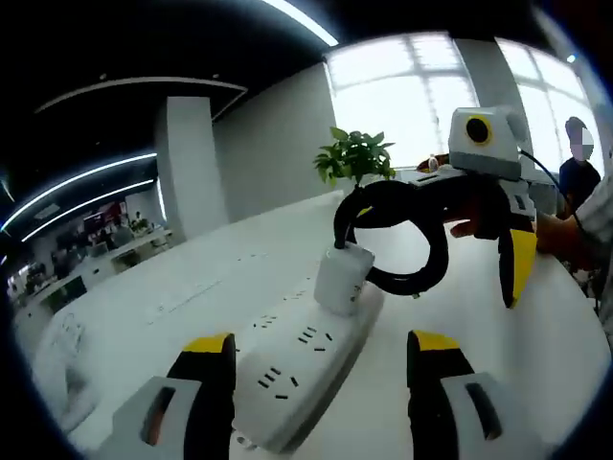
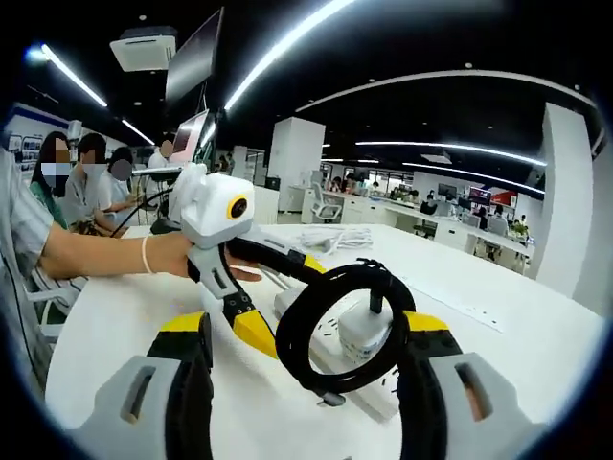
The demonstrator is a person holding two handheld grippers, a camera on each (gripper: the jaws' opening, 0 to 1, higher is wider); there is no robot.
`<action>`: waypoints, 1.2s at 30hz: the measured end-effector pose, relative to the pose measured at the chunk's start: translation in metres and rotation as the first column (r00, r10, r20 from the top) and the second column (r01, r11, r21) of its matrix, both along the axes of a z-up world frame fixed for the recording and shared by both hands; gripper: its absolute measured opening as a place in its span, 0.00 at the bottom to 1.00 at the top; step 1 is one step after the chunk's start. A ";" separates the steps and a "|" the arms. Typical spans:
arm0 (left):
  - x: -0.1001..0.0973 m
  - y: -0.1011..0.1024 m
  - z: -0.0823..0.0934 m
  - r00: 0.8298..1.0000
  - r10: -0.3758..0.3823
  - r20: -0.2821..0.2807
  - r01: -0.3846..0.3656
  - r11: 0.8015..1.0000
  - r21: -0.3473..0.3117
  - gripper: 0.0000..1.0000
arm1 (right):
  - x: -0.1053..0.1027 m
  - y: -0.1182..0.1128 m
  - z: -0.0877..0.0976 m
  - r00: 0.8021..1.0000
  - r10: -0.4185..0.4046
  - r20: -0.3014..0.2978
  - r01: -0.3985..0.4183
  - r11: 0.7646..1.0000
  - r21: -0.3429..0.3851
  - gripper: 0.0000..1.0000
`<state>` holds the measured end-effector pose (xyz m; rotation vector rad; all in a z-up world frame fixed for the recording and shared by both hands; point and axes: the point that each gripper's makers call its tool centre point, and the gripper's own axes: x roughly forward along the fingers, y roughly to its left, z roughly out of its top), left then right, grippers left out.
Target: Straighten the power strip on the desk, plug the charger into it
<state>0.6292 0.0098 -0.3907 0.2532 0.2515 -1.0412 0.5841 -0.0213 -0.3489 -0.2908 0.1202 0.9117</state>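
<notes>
Charger point(image 1: 342, 278) sits plugged into power strip point(image 1: 306, 369), lower centre. Left gripper point(image 1: 321, 350) fingers spread wide, straddling the strip. Right gripper point(image 2: 311, 335) fingers released around the black cord loop point(image 2: 330, 321).

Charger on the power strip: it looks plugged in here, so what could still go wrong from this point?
1. The charger sits at the far end of the power strip; whether it is fully seated cannot be told, so it may work loose.
2. Its coiled black cable loops above the strip close to the right gripper; a withdrawing jaw could snag it and drag the charger out.
3. The left gripper straddles the strip open, so nothing pins it against a tug.
</notes>
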 end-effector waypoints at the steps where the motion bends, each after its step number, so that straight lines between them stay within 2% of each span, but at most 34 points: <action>1: -0.001 0.000 0.001 1.000 0.000 -0.005 0.000 1.000 -0.007 0.74 | 0.000 0.001 -0.002 1.000 0.002 0.002 -0.002 1.000 -0.011 0.85; 9: -0.018 0.006 -0.003 0.999 0.004 -0.034 -0.004 1.000 0.005 0.77 | -0.002 0.004 -0.009 0.999 0.016 0.028 -0.014 0.997 -0.082 0.92; 12: -0.030 0.006 -0.002 0.997 -0.017 -0.078 0.015 1.000 -0.020 0.78 | -0.003 0.003 -0.010 0.999 0.014 0.036 -0.010 0.995 -0.104 0.92; 17: -0.040 0.011 0.008 0.997 -0.013 -0.072 0.007 0.997 -0.077 0.80 | -0.005 0.004 -0.010 0.999 0.023 0.030 -0.020 0.994 -0.105 0.97; 19: -0.043 0.014 0.013 0.998 -0.002 -0.059 -0.004 0.995 -0.103 0.83 | -0.006 0.005 -0.010 0.999 0.035 0.030 -0.031 0.993 -0.113 1.00; 22: -0.044 0.018 0.017 0.999 0.018 -0.051 -0.024 0.991 -0.132 0.94 | -0.008 0.006 -0.011 0.998 0.046 0.038 -0.041 0.990 -0.138 1.00; 29: -0.045 0.025 0.011 0.999 0.040 -0.029 -0.042 0.995 -0.091 0.99 | -0.010 0.002 -0.003 0.997 0.048 0.066 -0.038 0.990 -0.138 1.00; 36: -0.048 0.025 0.007 0.999 0.036 -0.020 -0.037 0.997 -0.063 0.99 | -0.010 -0.009 0.008 0.994 0.047 0.095 -0.036 0.992 -0.117 1.00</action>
